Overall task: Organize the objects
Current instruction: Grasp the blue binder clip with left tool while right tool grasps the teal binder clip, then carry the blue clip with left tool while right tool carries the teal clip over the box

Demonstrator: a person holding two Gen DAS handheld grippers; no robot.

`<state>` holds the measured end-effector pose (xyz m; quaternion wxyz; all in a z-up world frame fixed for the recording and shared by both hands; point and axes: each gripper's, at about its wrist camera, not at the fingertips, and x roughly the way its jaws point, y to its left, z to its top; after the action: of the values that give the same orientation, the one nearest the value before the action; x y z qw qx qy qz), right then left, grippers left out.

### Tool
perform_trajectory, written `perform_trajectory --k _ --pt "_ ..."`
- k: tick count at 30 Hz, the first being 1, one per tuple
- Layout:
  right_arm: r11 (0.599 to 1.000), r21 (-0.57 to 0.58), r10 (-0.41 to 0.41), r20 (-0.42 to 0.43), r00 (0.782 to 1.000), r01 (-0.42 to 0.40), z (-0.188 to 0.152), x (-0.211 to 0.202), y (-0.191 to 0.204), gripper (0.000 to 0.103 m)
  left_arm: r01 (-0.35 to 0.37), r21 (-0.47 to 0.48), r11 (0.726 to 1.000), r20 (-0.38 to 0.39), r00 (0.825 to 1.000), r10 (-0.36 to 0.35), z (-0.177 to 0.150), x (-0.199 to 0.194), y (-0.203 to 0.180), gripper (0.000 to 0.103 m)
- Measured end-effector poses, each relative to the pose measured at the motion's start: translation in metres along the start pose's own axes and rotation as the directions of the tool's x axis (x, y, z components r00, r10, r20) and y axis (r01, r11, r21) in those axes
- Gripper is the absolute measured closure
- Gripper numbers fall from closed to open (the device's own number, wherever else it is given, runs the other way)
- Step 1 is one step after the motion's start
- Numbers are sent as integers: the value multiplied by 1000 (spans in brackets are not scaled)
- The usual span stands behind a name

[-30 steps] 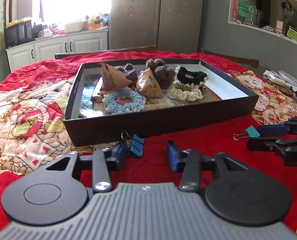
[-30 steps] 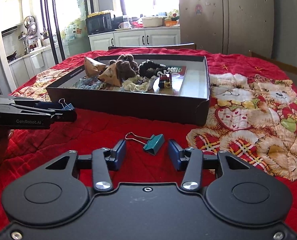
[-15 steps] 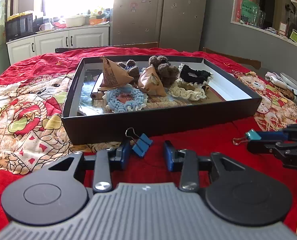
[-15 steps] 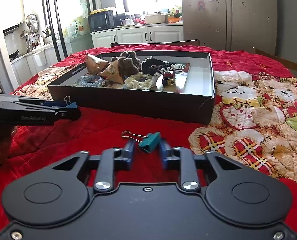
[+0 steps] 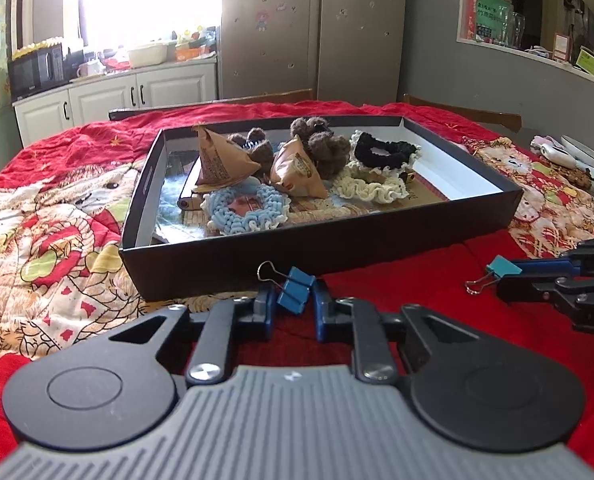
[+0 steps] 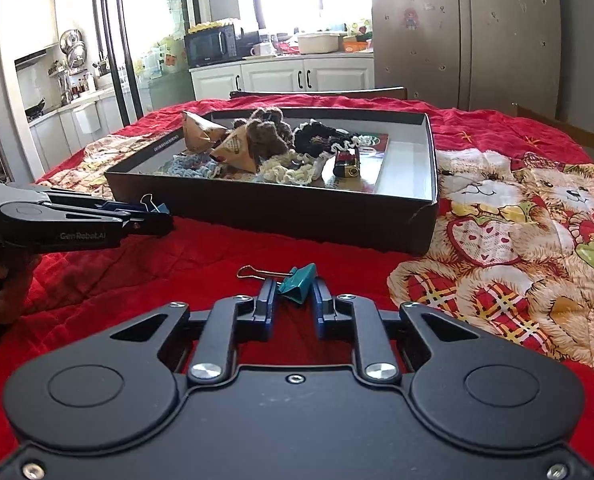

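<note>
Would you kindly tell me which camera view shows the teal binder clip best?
The right wrist view: the teal binder clip sits centred, pinched between the right gripper jaws, wire handle visible. In the left wrist view it appears only at the right edge, partly hidden by that gripper.

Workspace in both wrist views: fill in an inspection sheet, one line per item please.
Surface: red quilt with bear prints.
Job's things: blue binder clip; teal binder clip; black box holding knitted scrunchies and brown paper packets.
Clutter: small items at the quilt's right edge, unclear.
Grippers: left gripper shut on the blue binder clip; right gripper shut on the teal binder clip; both jaws have just been closing.
Cables: nothing seen.
Surroundings: kitchen cabinets, microwave, fridge, wall shelf.
</note>
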<state>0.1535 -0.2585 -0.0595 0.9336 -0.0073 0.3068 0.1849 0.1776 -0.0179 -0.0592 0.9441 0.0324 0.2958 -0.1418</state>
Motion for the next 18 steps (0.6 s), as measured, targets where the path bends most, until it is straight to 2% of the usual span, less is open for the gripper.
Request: perform_trajectory --k 10,15,18 --pt "1000 -13 24 35 999 -24 0 -10 7 86 36 -16 999 38 999 -36 -1 -19 0 85" --pt "997 15 73 100 992 -75 9 -27 10 86 63 -27 998 88 994 -60 7 -38 -2 85" --pt "997 -8 73 140 987 -73 20 -36 16 86 69 -29 997 119 991 -65 18 -47 -2 85"
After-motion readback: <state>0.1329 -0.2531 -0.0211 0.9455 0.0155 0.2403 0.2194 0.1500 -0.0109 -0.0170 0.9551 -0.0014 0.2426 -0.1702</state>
